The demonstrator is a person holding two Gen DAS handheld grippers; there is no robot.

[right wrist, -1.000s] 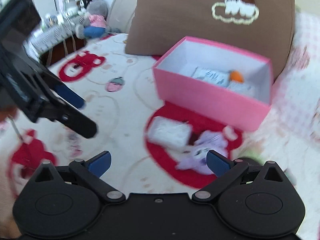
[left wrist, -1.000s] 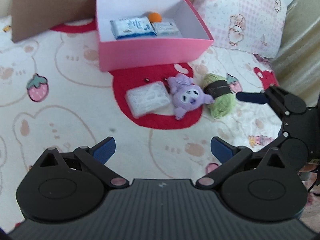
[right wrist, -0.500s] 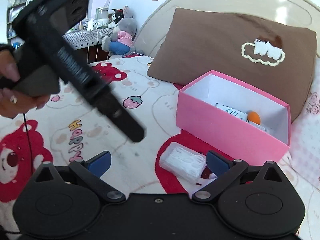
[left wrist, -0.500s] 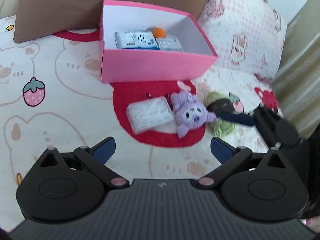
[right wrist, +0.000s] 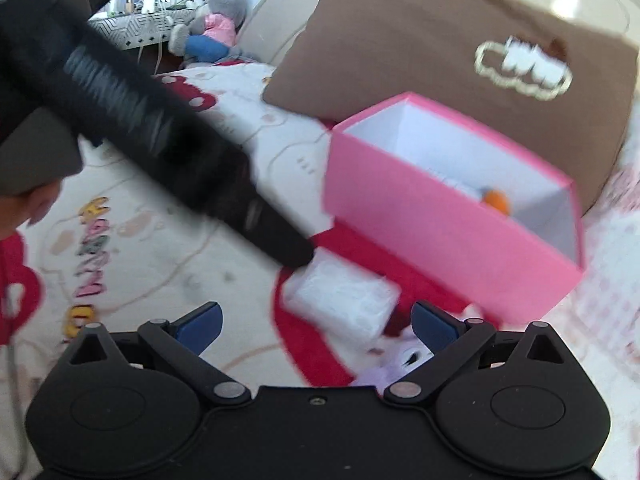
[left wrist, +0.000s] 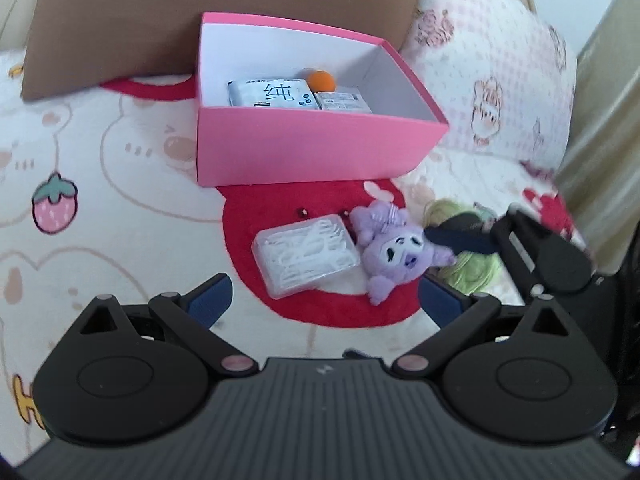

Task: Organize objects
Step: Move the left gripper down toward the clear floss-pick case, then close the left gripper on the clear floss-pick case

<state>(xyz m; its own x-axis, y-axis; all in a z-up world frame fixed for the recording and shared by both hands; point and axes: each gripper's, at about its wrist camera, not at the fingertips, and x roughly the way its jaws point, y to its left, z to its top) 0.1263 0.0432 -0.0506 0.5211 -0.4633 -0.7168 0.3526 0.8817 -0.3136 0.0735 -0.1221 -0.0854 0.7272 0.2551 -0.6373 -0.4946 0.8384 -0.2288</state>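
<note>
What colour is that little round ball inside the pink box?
Orange. The ball shows best in the left wrist view, beside the tissue packs.

1. The pink box [left wrist: 304, 148] looks like matt cardboard with a white paper lining.
2. The floss-pick case [left wrist: 306, 256] is clear glossy plastic.
3. The purple plush toy [left wrist: 394, 250] is fuzzy cloth.
4. The green yarn skein [left wrist: 474, 270] is soft fibre.
5. The bed sheet [left wrist: 100, 200] is printed fleecy cloth.
6. The brown pillow [left wrist: 120, 28] is matt fabric.
7. The left gripper [left wrist: 324, 300] has matt black plastic and blue rubbery pads [left wrist: 210, 300].
</note>
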